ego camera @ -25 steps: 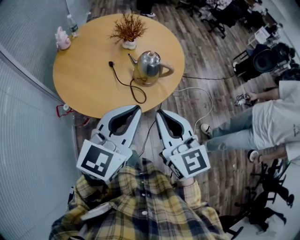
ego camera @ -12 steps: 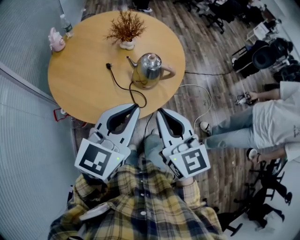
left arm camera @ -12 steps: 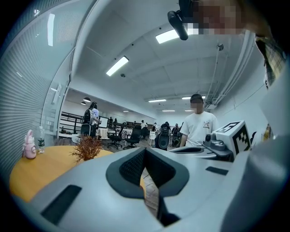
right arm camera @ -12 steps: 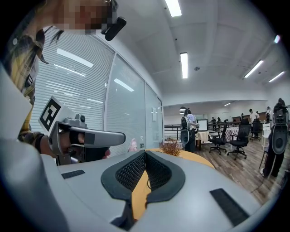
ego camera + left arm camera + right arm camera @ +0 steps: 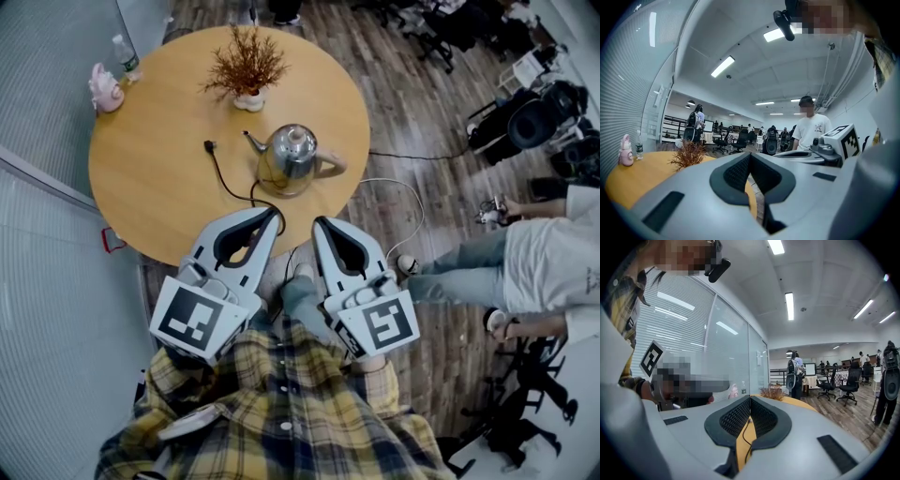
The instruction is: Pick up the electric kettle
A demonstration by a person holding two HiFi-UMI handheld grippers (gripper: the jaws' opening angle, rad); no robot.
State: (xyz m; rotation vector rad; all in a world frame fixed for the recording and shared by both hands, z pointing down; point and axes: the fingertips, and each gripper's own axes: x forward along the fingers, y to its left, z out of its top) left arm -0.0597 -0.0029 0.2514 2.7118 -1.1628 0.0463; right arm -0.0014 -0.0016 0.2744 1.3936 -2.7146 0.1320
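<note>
- Looking through the left gripper view, I cannot find the kettle (image 5: 289, 157) at all. The left gripper (image 5: 750, 157) blocks it, its jaws closed tip to tip with nothing between them.
- The right gripper (image 5: 750, 400) is likewise closed and empty. Through the slit under its tips I see only a strip of the table (image 5: 159, 187) and a bit of black cord (image 5: 744, 434).
- From the head view the kettle stands upright on the round table, toward the near right edge, with its spout to the left and its handle to the right. It is well apart from both grippers, which hang side by side just off the table's near rim.
- Its lid is on, so I cannot tell whether anything is in it.
- The cord runs from the kettle's base in a loop across the tabletop to a plug (image 5: 208, 145) lying loose on the wood.
- 1 small white pot (image 5: 247, 99) behind the kettle holds a dried plant (image 5: 246, 64).
- At the far left edge sit a pink figurine (image 5: 103, 89) and a water bottle (image 5: 124, 54). The bottle is too small for me to read its fill.
- A seated person (image 5: 553, 253) at the right is cut off by the frame edge, and the office chairs (image 5: 525, 117) beyond are dim.
</note>
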